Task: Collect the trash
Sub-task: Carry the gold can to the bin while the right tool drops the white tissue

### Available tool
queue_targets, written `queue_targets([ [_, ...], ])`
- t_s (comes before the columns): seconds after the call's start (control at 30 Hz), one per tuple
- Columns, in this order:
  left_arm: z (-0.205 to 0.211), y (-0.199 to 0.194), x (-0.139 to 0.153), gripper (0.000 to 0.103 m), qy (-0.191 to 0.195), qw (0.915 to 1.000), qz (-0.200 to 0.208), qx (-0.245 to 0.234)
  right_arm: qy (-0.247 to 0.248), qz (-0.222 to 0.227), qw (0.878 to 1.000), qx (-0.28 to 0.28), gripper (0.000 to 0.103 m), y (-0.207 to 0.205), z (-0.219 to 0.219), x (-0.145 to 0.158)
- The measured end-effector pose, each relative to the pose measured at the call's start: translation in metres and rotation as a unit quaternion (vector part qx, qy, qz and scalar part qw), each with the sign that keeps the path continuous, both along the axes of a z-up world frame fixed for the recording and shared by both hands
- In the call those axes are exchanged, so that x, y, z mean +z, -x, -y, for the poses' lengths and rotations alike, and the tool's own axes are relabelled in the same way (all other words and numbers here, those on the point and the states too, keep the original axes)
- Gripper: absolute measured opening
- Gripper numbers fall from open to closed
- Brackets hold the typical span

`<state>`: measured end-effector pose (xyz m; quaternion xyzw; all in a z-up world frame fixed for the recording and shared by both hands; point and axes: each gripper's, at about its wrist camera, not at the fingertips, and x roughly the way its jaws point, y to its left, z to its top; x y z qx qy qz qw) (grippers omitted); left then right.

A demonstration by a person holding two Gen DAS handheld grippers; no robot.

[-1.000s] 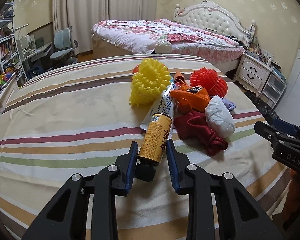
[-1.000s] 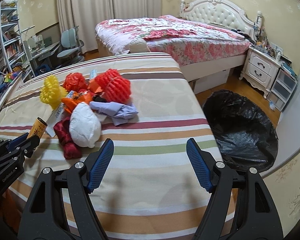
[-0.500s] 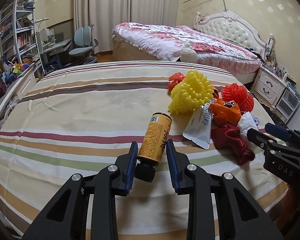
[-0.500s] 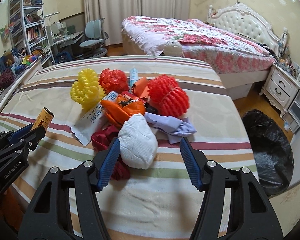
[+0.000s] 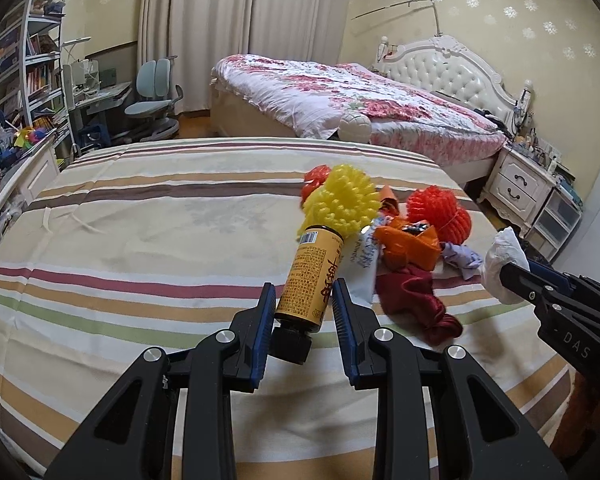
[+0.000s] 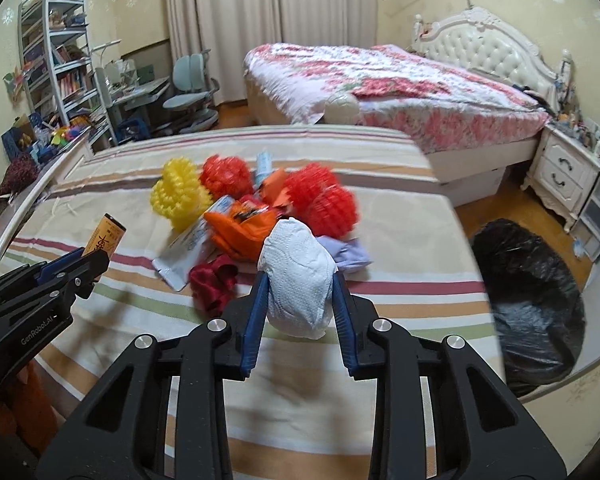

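Left gripper [image 5: 304, 306]: closed on yellow bottle [image 5: 311, 276], gripped near its black cap, held above the striped counter [image 5: 140, 240].
Right gripper [image 6: 299, 300]: closed on white paper wad [image 6: 298, 280], lifted clear.
Remaining trash: pile [image 6: 256, 208] on counter.
Destination: black bin bag [image 6: 532, 304] on floor, to the right.
Risk: bottle gripped at one end may pivot and slip; soft wad may compress and drop short of the bag.
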<state>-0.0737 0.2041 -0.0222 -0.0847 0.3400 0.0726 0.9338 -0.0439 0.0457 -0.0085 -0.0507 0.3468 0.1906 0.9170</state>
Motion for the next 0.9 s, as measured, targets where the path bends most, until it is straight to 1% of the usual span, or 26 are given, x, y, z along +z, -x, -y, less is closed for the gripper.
queue_targets([
  [0.1, 0.022, -0.005, 0.009, 0.030, 0.000, 0.9996, 0.014, -0.026, -0.007, 0.013, 0.999, -0.031, 0.031, -0.003, 0.029, 0.010],
  [0.2, 0.048, -0.016, 0.017, 0.030, -0.001, 0.9981, 0.025, -0.056, -0.002, 0.027, 0.997, -0.073, 0.031, -0.009, 0.062, 0.019],
  [0.37, 0.099, -0.043, 0.025, 0.030, 0.004, 0.9930, 0.040, -0.111, -0.001, 0.032, 0.990, -0.140, 0.031, -0.027, 0.120, 0.018],
  [0.5, 0.138, -0.068, 0.025, 0.030, 0.008, 0.9882, 0.045, -0.146, 0.015, 0.036, 0.983, -0.178, 0.031, -0.043, 0.152, 0.011],
  [0.67, 0.182, -0.098, 0.018, 0.030, 0.003, 0.9828, 0.041, -0.180, 0.009, 0.024, 0.978, -0.206, 0.031, -0.060, 0.182, 0.000],
  [0.9, 0.223, -0.132, 0.004, 0.030, -0.009, 0.9785, 0.024, -0.204, 0.010, 0.017, 0.975, -0.220, 0.032, -0.079, 0.205, -0.016],
])
